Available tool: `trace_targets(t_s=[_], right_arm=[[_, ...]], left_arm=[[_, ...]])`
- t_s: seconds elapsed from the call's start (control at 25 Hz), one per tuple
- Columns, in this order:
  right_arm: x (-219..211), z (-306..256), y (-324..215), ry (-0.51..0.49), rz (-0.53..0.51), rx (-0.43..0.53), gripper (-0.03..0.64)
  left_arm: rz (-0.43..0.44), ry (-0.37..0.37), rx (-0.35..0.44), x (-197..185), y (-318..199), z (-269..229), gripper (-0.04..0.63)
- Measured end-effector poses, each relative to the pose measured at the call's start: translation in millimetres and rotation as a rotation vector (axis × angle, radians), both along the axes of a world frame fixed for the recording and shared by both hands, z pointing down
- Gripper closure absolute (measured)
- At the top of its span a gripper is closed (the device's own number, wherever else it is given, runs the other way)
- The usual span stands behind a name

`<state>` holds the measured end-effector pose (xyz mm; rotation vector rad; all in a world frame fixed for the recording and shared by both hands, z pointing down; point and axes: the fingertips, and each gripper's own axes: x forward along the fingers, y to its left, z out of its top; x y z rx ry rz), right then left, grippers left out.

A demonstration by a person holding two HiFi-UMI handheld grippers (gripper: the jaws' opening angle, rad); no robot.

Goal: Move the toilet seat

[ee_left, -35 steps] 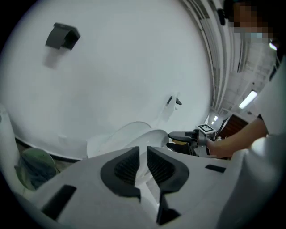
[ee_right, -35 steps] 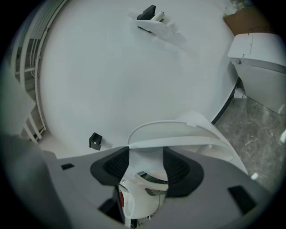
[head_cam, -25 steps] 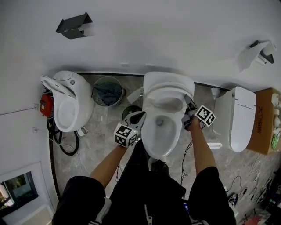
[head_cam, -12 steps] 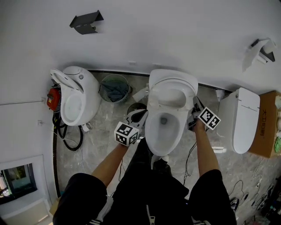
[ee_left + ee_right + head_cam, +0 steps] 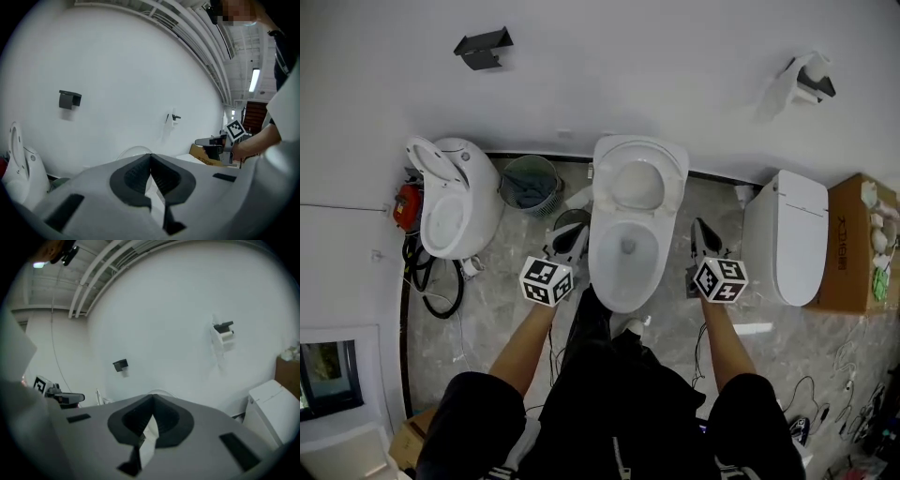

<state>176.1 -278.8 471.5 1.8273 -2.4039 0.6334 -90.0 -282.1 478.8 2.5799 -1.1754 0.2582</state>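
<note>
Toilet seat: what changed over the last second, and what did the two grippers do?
The toilet seat swung from half raised to fully upright. The right gripper came off the seat's right edge, pulled back to the right of the bowl and shut on nothing. The left gripper stayed shut and empty, left of the bowl.

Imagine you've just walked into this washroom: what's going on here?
A person stands over the middle toilet with a gripper in each hand. Its seat stands raised at the back, leaving it open. The left gripper and right gripper are both shut and empty, held off either side of the toilet, touching nothing.
</note>
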Motion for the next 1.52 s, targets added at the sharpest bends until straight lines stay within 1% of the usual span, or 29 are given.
trace_targets(t_s=[0.12,0.32,0.44,0.64,0.76,0.88,1.16,1.52], right_arm=[[-10,-24,47,0.055,-0.020,0.068,0.614],[-24,-54,101,0.120,-0.040,0.151,0.614],[-29,-70,125,0.125,-0.037,0.191,0.614],[-32,-86,146,0.101,-0.002,0.261,0.612],[-39,-86,147,0.116,0.004,0.264,0.612],[-44,-85,146,0.126,0.006,0.264,0.614],[-57,-82,142,0.122,-0.003,0.255,0.614],[-63,-72,139,0.143,-0.006,0.230,0.614]], left_arm=[[-0.010,-0.009,0.022,2,32,-16,0.595],[0.026,-0.019,0.094,7,68,-49,0.595],[0.020,-0.003,0.113,1,83,-58,0.595],[-0.024,0.026,0.135,-20,93,-69,0.595],[-0.041,0.030,0.135,-35,95,-69,0.595],[-0.038,0.023,0.134,-42,94,-66,0.595],[-0.027,0.012,0.156,-46,92,-69,0.595],[-0.026,0.008,0.139,-45,89,-64,0.595]])
